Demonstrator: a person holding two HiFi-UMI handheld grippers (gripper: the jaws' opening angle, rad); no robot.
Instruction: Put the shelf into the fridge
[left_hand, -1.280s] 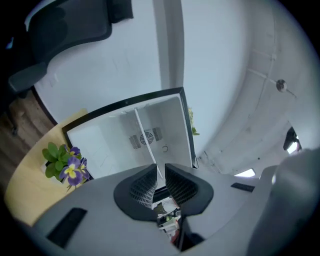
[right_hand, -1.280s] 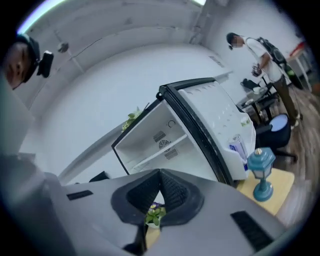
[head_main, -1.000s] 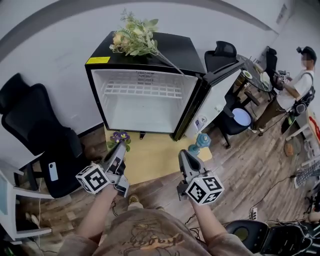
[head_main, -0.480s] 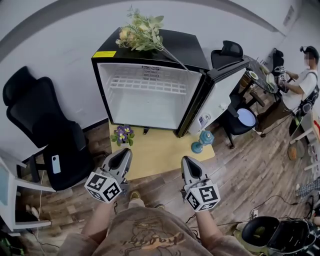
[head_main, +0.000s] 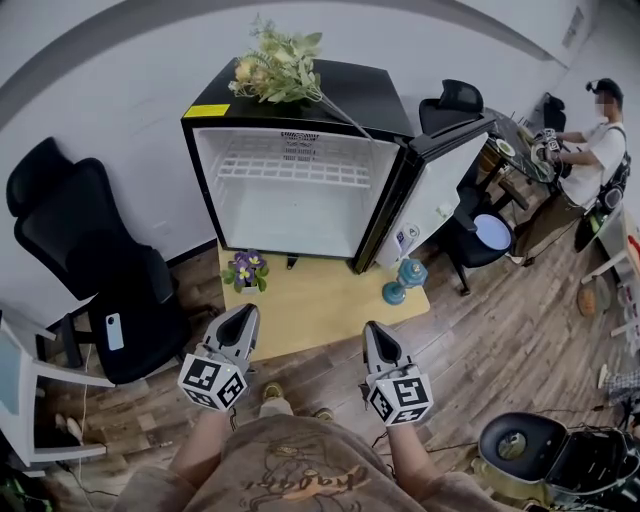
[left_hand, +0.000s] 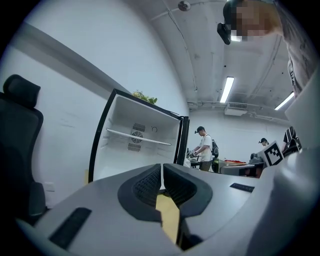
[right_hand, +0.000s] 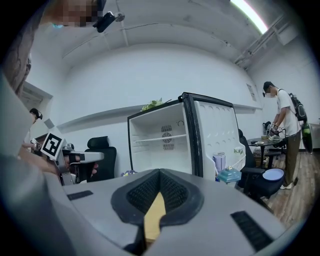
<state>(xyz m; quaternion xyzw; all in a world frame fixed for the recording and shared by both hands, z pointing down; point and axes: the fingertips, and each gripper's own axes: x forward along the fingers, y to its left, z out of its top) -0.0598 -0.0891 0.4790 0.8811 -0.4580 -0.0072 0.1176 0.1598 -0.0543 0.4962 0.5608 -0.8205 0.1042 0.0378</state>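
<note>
The left gripper (head_main: 243, 313) and right gripper (head_main: 372, 329) are both closed on nothing, low and well apart from the black mini fridge (head_main: 352, 95). The white wire shelf (head_main: 290, 173) already sits high inside it. If 1 edge missed its rail, the shelf could tilt or drop.

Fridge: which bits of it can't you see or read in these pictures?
- Fridge bottom: hidden behind the left tongs in the left gripper view, and behind the right tongs in the right gripper view.
- Yellow label: head view, print too small to read.
- Shelf ends: too small in every view to tell how they sit on the walls.
- Can: right gripper view, label too small to read.
</note>
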